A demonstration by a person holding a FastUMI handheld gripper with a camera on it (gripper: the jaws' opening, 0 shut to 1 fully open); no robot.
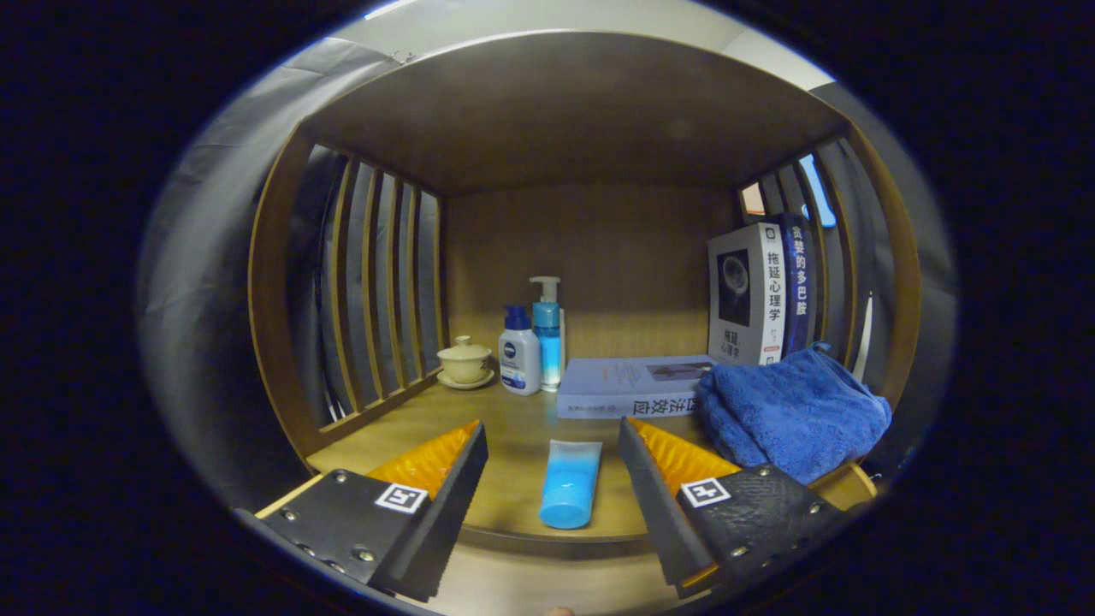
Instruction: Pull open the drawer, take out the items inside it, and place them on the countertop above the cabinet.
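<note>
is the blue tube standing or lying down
Lying down: the tube rests flat on the countertop, between the open gripper's fingers.

The gripper (553,445) has two wedge-shaped jaws with ribbed inner faces. Each sits on a flat textured mount plate fastened with small round screws and carrying a square black-and-white marker tag.

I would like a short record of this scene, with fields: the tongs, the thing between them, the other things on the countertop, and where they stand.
tongs: tongs open, touching nothing
between fingers: blue tube, lying flat on the countertop, cap end toward the camera
right of tube: blue towel, crumpled
beyond tube: flat book
behind towel: two upright books
back left: lidded cup on saucer, white bottle, pump bottle
</note>
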